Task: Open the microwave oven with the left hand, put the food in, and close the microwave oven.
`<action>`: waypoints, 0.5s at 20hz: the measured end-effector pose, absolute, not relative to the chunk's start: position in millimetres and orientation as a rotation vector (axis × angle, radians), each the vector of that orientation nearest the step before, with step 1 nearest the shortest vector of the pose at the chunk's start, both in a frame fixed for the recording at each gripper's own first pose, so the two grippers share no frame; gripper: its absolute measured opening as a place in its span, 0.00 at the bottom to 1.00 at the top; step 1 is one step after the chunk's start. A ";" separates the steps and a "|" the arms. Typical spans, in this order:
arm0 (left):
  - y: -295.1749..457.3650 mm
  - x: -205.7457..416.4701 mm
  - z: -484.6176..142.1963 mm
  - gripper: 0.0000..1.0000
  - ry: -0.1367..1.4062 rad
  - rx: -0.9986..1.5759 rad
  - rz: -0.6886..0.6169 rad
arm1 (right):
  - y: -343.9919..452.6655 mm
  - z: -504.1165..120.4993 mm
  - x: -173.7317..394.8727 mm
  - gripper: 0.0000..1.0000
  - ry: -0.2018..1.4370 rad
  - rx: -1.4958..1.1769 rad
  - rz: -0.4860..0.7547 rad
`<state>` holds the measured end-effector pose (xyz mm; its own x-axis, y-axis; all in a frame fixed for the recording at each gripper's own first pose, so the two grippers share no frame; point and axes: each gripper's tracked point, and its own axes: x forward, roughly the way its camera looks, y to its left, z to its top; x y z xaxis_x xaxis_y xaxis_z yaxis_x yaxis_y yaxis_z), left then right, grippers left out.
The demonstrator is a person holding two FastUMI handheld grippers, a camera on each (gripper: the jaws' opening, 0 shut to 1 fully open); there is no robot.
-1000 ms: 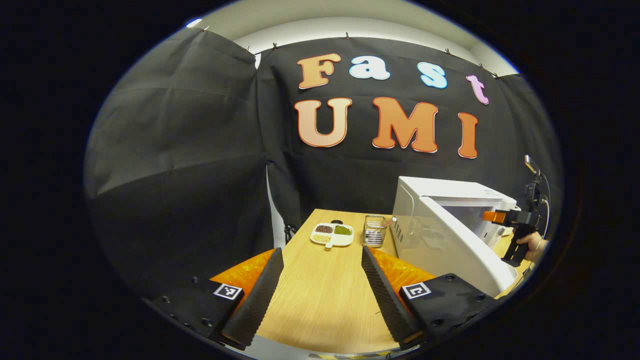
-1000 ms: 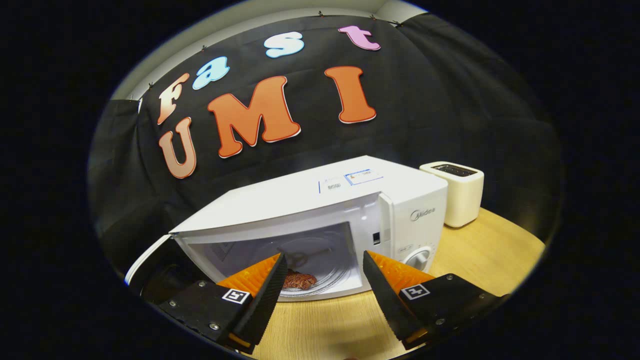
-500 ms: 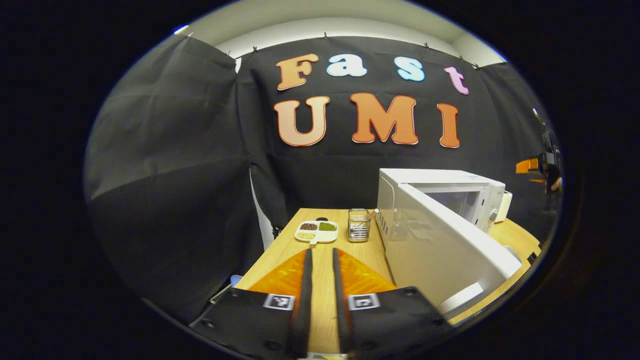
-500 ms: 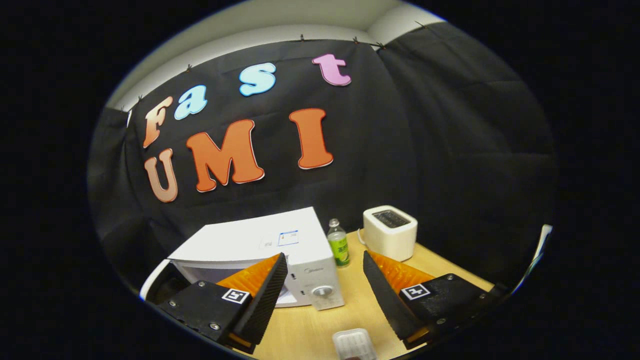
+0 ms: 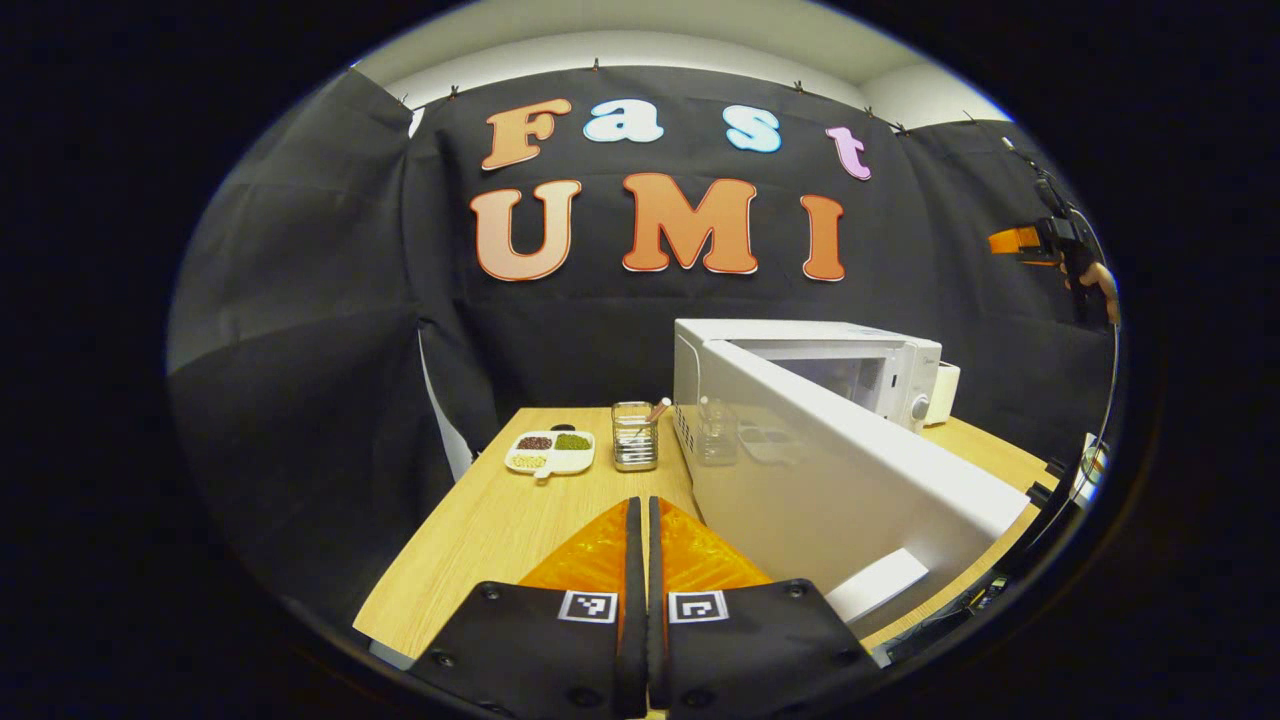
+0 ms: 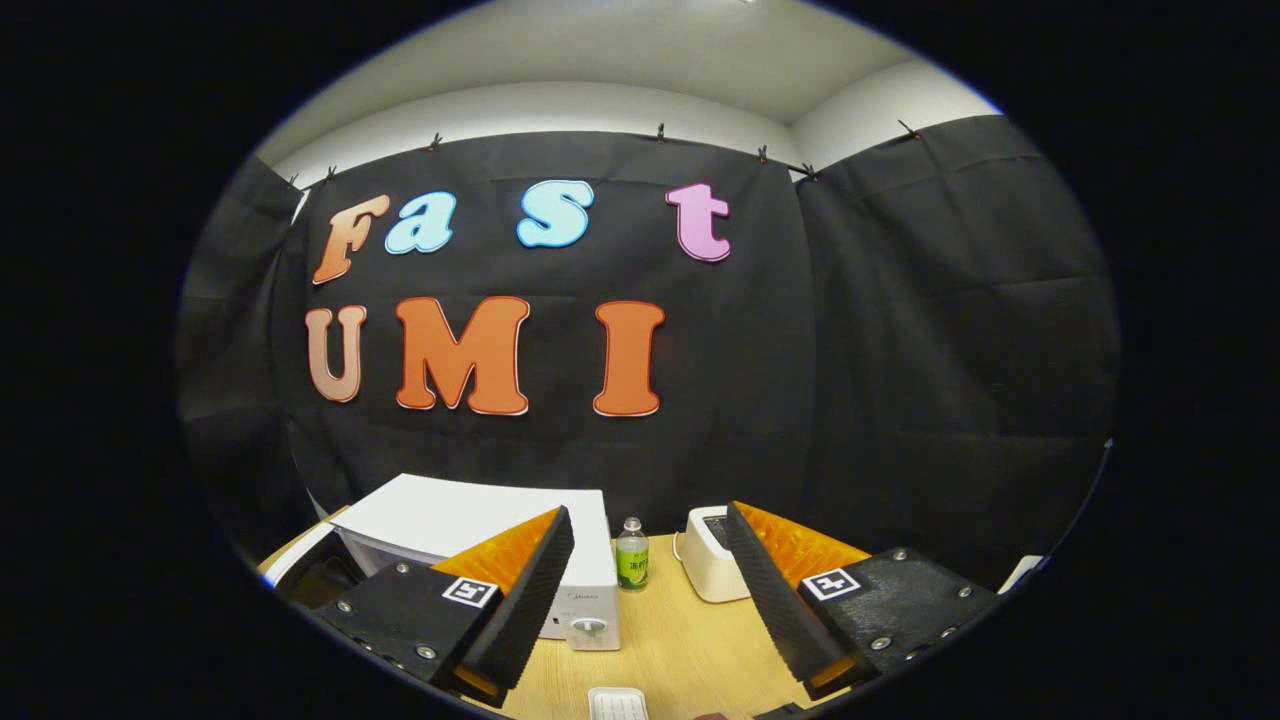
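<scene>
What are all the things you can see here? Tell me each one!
microwave: one, white, on the table, right side, door swung open
table: one, light wood
divided dish: one, white, holding dark, green and pale bits, far left of the table
wire holder: one, metal, between dish and microwave
bottle: one, clear with green label, between microwave and toaster
toaster: one, white, right of the bottle
small tray: one, white, near table edge
left gripper: fingers together, empty
right gripper: fingers apart, empty
hand: one, holding the right gripper, raised
</scene>
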<state>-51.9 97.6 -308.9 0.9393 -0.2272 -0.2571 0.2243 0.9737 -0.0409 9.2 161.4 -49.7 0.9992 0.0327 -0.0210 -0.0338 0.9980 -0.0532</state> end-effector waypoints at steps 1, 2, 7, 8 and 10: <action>90.5 -53.0 -313.0 0.05 0.275 -0.015 -0.245 | 158.7 -46.6 9.0 0.95 0.015 -0.063 0.028; 81.1 -54.3 -314.9 0.05 0.281 -0.016 -0.263 | 155.2 -45.5 8.2 0.95 0.012 -0.070 0.025; 31.4 -58.9 -316.6 0.03 0.304 -0.030 -0.352 | 129.1 -41.3 7.0 0.95 -0.001 -0.082 -0.023; 17.5 -60.0 -315.3 0.05 0.307 -0.026 -0.374 | 126.5 -41.9 6.5 0.95 0.005 -0.073 -0.024; -11.3 -58.0 -310.6 0.05 0.303 -0.010 -0.420 | 116.3 -43.3 4.9 0.95 0.010 -0.061 -0.029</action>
<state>-58.0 -11.3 -310.6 0.8691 -0.4025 -0.2874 0.3997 0.9139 -0.0713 4.9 116.3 -43.3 0.9995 -0.0296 -0.0092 0.0289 0.9977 -0.0611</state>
